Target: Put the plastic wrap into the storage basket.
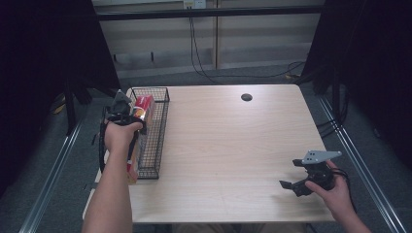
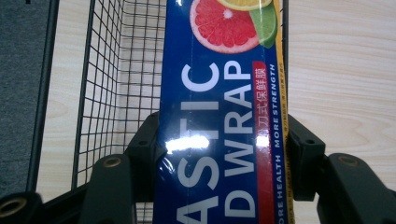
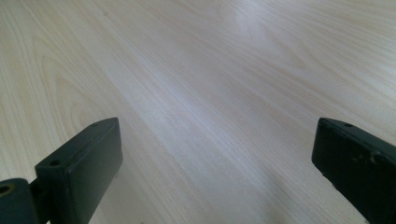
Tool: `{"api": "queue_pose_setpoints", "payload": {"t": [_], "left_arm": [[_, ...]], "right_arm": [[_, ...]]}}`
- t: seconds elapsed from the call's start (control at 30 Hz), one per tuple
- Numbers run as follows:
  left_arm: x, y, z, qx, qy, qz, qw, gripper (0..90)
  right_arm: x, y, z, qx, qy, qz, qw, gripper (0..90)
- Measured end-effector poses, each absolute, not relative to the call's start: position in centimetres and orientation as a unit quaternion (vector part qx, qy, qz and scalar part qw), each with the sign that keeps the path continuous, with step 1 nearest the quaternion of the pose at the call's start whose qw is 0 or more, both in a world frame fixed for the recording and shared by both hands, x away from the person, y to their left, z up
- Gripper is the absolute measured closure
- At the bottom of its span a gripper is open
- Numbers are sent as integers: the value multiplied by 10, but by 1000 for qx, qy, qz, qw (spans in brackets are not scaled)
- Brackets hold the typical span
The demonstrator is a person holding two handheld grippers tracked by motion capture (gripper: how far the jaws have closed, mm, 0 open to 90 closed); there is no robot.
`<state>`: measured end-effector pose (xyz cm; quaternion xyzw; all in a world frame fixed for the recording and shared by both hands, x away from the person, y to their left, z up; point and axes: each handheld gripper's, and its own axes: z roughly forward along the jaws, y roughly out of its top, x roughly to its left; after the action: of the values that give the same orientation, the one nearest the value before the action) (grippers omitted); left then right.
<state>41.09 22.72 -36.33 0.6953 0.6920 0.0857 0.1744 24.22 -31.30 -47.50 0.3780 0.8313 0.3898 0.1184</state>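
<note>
I had the left gripper [image 2: 219, 158] clenched on a long blue plastic wrap box [image 2: 219, 116], its fingers [image 2: 144, 149] pressing the box from both sides. The print read "ASTIC" and "D WRAP", the rest cut off, with "MORE STRENGTH" and "HEALTH" in small letters beside a red strip of Chinese characters. A grapefruit slice and a lime wedge were pictured near the far end. The box hung over the black wire basket [image 1: 158, 141], which sat at the left edge of the tabletop [image 1: 228, 145]; I could not tell whether its far end touched the mesh. Well to the right of the basket, near the front edge, my right gripper [image 1: 296, 187] sat just above bare wood, fingers [image 3: 84, 163] released and spread wide.
</note>
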Motion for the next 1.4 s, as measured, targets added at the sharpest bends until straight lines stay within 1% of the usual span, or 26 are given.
{"api": "queue_pose_setpoints", "payload": {"t": [0.4,0.53,0.7,0.87,0.9,1.1,1.4], "left_arm": [[418,231,-375,699,689,82,172,429],[419,229,-377,692,696,82,174,429],[422,230,-380,699,690,83,168,429],[425,228,-383,693,695,80,174,429],[425,228,-384,699,690,77,171,429],[429,226,-388,696,693,72,174,429],[434,227,-393,700,690,80,165,428]], "right_arm": [[242,-313,-475,380,830,390,119,18],[242,-314,-475,381,830,390,119,18],[242,-314,-476,380,830,389,120,18],[243,-314,-476,378,833,387,120,18],[242,-314,-476,379,832,386,119,18],[243,-316,-476,380,831,389,121,18],[243,-316,-476,381,831,388,122,18]]}}
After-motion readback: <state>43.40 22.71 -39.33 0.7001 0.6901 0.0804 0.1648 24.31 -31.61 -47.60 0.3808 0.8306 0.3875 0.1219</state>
